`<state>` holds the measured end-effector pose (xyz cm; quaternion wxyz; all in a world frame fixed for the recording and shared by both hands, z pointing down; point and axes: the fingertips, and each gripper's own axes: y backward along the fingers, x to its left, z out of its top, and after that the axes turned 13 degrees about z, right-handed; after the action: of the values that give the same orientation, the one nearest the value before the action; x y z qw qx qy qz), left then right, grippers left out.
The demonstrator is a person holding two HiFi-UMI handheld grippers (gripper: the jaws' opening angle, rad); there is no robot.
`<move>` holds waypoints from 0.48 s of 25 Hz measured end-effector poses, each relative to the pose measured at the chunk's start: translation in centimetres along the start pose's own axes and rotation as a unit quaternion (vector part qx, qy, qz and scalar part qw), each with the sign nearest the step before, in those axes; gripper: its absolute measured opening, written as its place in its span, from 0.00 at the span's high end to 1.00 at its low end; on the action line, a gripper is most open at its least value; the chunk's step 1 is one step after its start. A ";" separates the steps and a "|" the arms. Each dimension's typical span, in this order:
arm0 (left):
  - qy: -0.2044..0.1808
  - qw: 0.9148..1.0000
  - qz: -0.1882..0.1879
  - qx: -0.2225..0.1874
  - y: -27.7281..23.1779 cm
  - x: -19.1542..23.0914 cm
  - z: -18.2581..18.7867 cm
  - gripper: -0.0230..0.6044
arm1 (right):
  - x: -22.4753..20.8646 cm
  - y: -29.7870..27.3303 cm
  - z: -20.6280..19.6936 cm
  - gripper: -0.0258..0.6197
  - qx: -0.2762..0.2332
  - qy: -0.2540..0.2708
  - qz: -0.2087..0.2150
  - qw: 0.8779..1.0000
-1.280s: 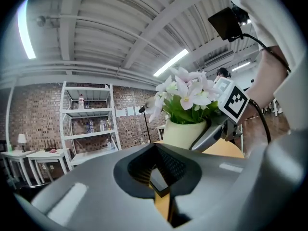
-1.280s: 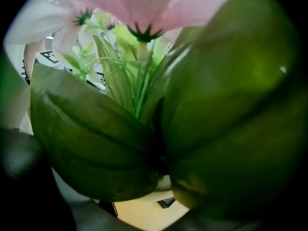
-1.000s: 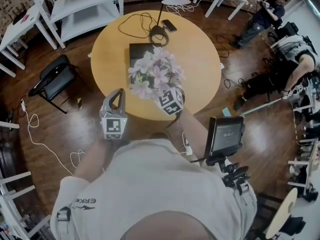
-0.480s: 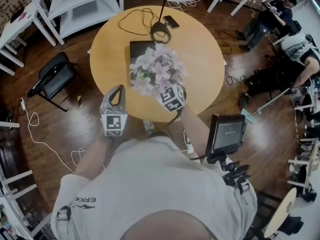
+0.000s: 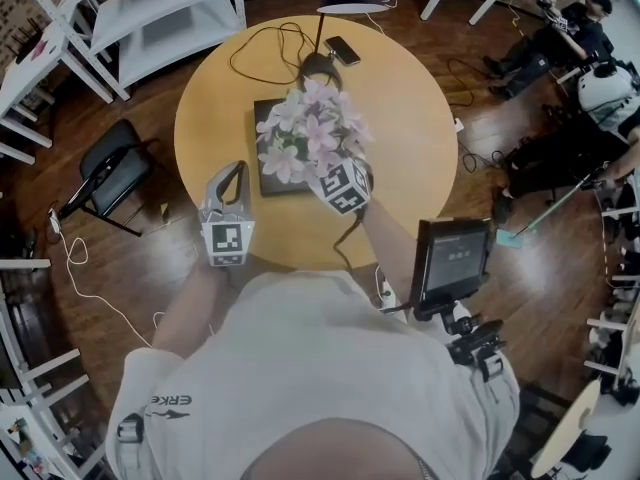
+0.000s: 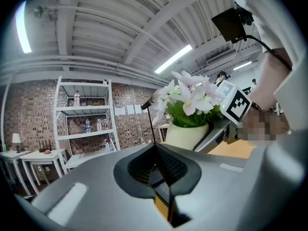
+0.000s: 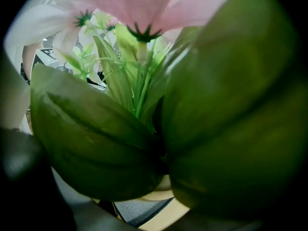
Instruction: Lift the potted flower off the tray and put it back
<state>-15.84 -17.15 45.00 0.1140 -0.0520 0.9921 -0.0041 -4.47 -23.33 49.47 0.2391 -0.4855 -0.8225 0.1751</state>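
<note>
Right claw (image 6: 211, 134): closed on the side of the cream pot (image 6: 185, 134) (its own view is filled by green leaves (image 7: 96, 143)).
Left claw (image 6: 155, 147): shut with nothing in it, positioned at the near edge of the round wooden surface (image 5: 400, 118).
Pink-and-white potted flower (image 5: 312, 133): held over the dark square tray (image 5: 268, 176); contact with it cannot be told.

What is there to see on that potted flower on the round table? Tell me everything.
The potted flower is a bunch of pale pink and white blooms above broad glossy green leaves, upright in a smooth cream pot. It is over the dark square tray on the round wooden table; whether it is lifted cannot be told. The right gripper reaches the pot's side, under the leaves.
</note>
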 end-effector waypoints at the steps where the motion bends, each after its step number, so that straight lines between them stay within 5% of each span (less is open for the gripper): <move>1: -0.001 1.000 0.000 0.003 -0.4 0.0 -0.1 0.96 | -0.4 -0.3 0.0 0.09 0.000 -0.001 0.003 1.000; 12: -0.003 0.999 -0.013 0.047 -3.6 -1.6 -3.1 0.96 | -1.9 -3.3 -3.4 0.09 0.021 -0.018 0.048 0.998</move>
<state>-14.63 -20.58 48.41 0.1193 -0.0595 0.9897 -0.0523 -4.10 -26.40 53.56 0.2260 -0.5159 -0.7987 0.2118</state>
